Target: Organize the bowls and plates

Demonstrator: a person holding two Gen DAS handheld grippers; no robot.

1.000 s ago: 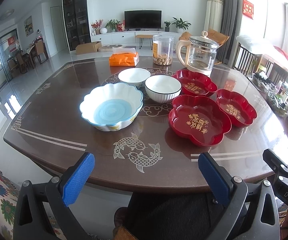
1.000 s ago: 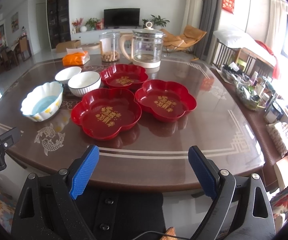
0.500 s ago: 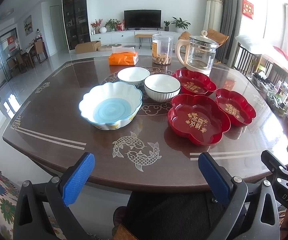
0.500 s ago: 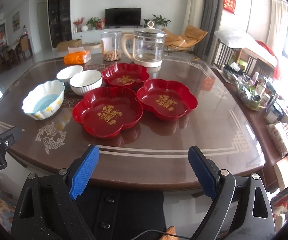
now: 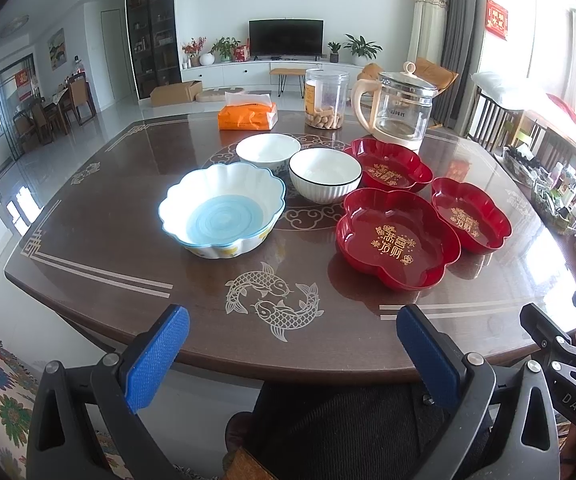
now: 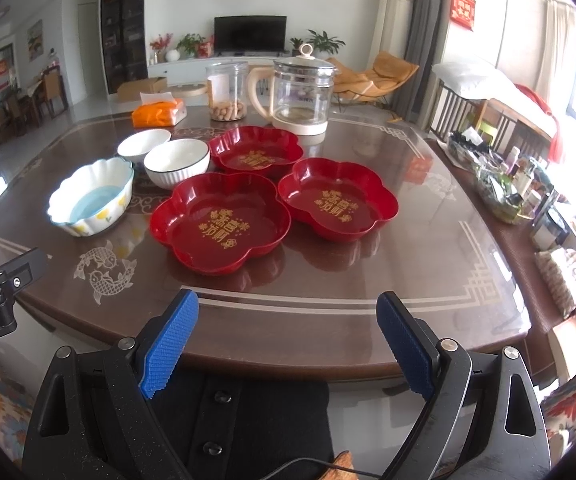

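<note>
Since a second ago both views have crept slightly toward the table [image 5: 120, 240]; dishes sit a touch lower and nearer in frame, none displaced.

Left gripper [image 5: 292, 354]: jaws wide apart, nothing between the blue pads [image 5: 156, 356], touching nothing, hovering off the table's near edge. Right gripper [image 6: 288, 344]: jaws equally wide, empty, also just off the near edge.

Dishes, all on the table and apart from both grippers:
- scalloped bowl [image 5: 222, 216], blue inside, toward the left edge
- two white bowls, small bowl [image 5: 268, 152] behind ribbed bowl [image 5: 325, 174], near the centre, just beside each other
- three red flower plates: near plate [image 6: 220, 226], right plate [image 6: 338, 204], far plate [image 6: 256, 152], clustered with rims close or touching; cannot tell which

Far edge: tissue pack [image 5: 248, 116], jar [image 5: 326, 98], glass kettle [image 5: 402, 112].
</note>
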